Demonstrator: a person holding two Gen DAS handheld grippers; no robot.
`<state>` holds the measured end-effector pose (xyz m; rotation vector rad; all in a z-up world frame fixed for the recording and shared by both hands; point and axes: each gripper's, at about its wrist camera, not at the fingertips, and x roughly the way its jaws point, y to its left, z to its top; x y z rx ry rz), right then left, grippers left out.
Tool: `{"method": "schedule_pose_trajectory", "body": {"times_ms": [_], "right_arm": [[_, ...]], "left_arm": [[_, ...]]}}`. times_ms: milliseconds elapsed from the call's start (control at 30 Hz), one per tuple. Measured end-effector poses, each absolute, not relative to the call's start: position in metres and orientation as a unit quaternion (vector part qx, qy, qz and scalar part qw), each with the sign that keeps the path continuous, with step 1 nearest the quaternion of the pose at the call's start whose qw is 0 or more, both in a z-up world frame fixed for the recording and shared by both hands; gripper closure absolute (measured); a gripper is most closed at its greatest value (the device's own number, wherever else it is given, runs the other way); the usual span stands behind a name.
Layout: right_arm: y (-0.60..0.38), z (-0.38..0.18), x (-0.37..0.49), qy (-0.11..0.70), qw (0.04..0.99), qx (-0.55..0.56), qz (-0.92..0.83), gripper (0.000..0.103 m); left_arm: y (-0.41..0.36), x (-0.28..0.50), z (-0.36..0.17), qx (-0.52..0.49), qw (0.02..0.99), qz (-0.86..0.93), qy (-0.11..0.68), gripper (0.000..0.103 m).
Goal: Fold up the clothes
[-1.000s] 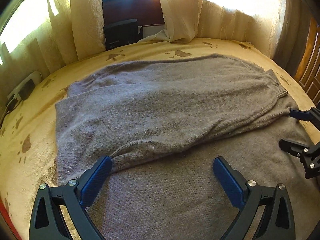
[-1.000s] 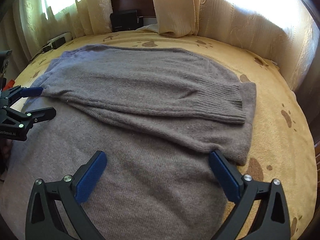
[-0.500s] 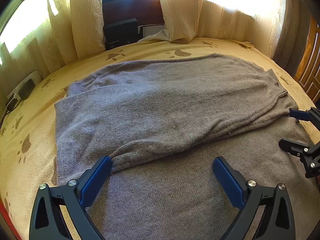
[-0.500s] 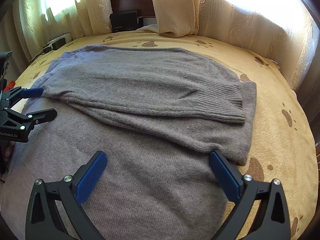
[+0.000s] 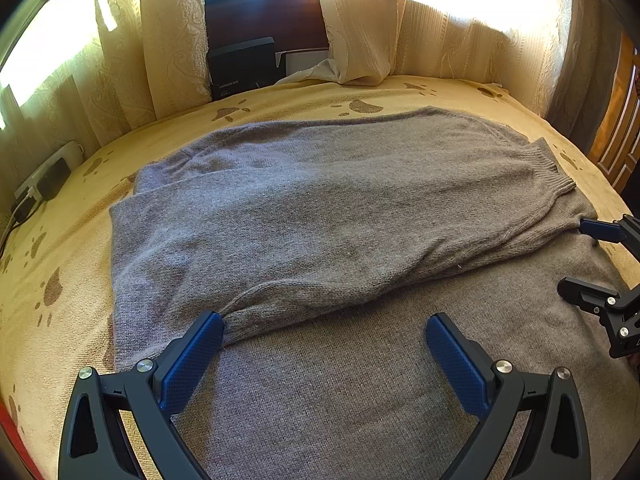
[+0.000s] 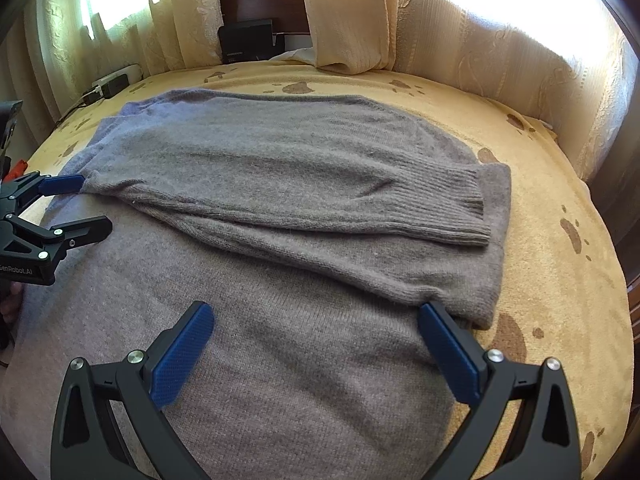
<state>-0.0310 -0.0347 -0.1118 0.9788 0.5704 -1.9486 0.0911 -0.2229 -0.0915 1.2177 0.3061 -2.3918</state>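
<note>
A grey-brown knit sweater [image 5: 320,216] lies spread on a yellow paw-print bedspread [image 5: 60,280], with a sleeve folded across its body and the ribbed cuff [image 6: 468,208] at the right. My left gripper [image 5: 324,338] is open and empty just above the near part of the sweater; its left finger sits by a fold edge. My right gripper [image 6: 316,328] is open and empty over the sweater's near right side. Each gripper shows in the other's view: the right one [image 5: 592,264] and the left one [image 6: 76,204], both open.
Cream curtains [image 5: 360,20] hang around the bed's far side. A black box [image 5: 240,68] and dark wooden furniture [image 5: 264,12] stand behind. A power strip with cables [image 5: 44,180] lies at the far left. A wooden panel [image 5: 620,120] is at the right.
</note>
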Motion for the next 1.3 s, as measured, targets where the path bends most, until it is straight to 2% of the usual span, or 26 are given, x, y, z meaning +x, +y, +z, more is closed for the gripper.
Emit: {"method": "schedule_pose_trajectory", "body": {"times_ms": [533, 900, 1300], "right_arm": [[-0.035, -0.112, -0.034, 0.225, 0.431, 0.393, -0.78, 0.0], [-0.035, -0.112, -0.033, 0.225, 0.431, 0.393, -0.781, 0.0], [-0.027, -0.1, -0.021, 0.217, 0.429, 0.361, -0.799, 0.0]], "left_arm": [[-0.224, 0.09, -0.09, 0.441, 0.226, -0.862, 0.109, 0.0], [-0.211, 0.112, -0.067, 0.408, 0.335, -0.845, 0.086, 0.0], [-0.18, 0.138, -0.058, 0.383, 0.364, -0.844, 0.089, 0.0]]}}
